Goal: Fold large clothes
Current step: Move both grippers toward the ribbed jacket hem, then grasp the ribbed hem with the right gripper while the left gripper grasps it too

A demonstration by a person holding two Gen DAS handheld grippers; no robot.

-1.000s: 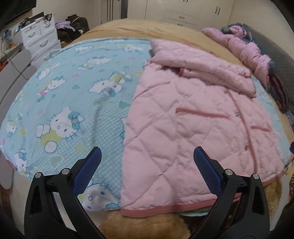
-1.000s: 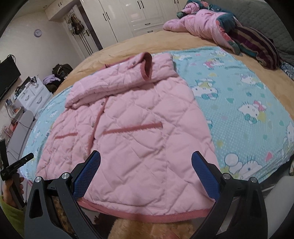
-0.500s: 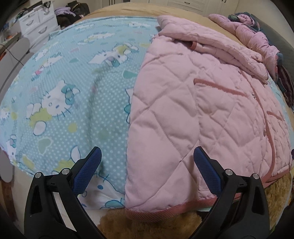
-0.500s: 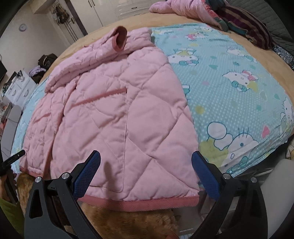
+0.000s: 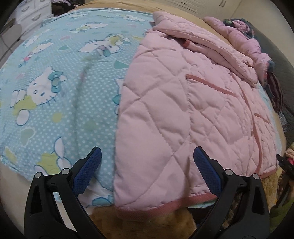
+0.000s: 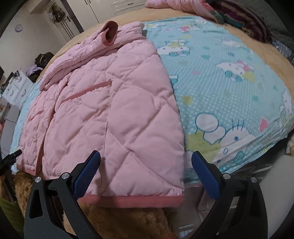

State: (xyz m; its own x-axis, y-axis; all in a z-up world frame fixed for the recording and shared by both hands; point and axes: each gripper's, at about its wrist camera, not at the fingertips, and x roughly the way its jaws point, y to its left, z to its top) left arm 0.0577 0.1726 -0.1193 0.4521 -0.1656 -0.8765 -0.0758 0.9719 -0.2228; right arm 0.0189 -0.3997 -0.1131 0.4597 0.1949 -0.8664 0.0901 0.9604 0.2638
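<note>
A pink quilted jacket (image 5: pixel 183 103) (image 6: pixel 114 110) lies flat on a blue cartoon-print blanket (image 5: pixel 60 88) (image 6: pixel 220 88), sleeves folded across its top, darker pink hem at the bed's near edge. My left gripper (image 5: pixel 147 165) is open just above the jacket's near left hem corner, blue pads straddling that corner. My right gripper (image 6: pixel 146 165) is open over the near right hem corner, with the jacket's side edge between its fingers. Neither gripper holds cloth.
A tan fuzzy bedcover (image 6: pixel 119 220) hangs below the hem. More clothes are piled at the far end of the bed (image 5: pixel 246 36) (image 6: pixel 211 9). White drawers (image 5: pixel 31 14) and wardrobes (image 6: pixel 102 9) stand beyond. The other gripper's tip shows at the edge (image 6: pixel 11 158).
Both grippers have come down and forward toward the jacket's hem corners, so the jacket fills more of each view. Both stay open.
</note>
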